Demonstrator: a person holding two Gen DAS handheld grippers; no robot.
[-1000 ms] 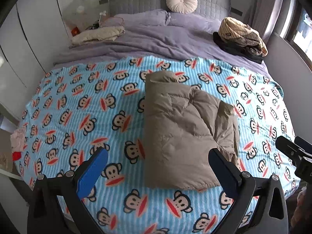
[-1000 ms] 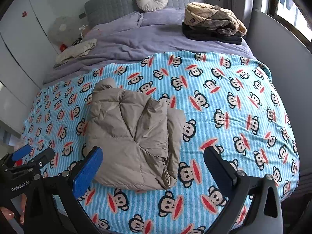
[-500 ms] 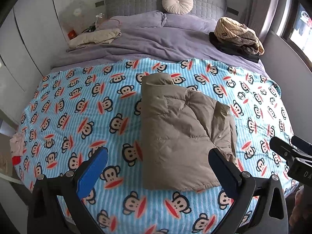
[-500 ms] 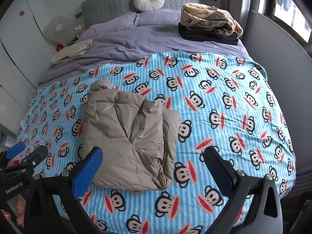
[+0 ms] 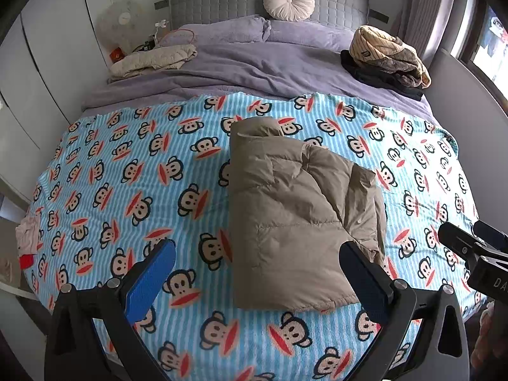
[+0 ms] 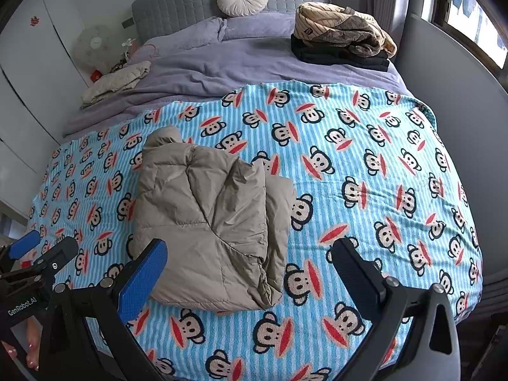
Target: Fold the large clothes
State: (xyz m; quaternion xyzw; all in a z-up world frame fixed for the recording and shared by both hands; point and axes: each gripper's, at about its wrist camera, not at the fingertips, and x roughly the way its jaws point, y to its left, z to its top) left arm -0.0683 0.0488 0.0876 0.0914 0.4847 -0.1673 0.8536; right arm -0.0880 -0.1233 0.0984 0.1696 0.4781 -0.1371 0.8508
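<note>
Now a folded jacket [image 5: 298, 219] lies on the monkey blanket [image 5: 133, 171], with both grippers held apart from it.

Relative to the jacket: the blanket spreads under it on all sides; the left gripper [image 5: 257, 273] hangs over its near edge, jaws spread wide and holding nothing; the right gripper [image 6: 250, 270] sits off its near right corner, jaws equally wide and empty. Beyond the jacket lie a purple duvet [image 5: 254, 66], a round cushion [image 5: 289, 1], a pile of clothes [image 5: 387, 55] to the far right, and a cream garment [image 5: 152, 62] to the far left.
</note>
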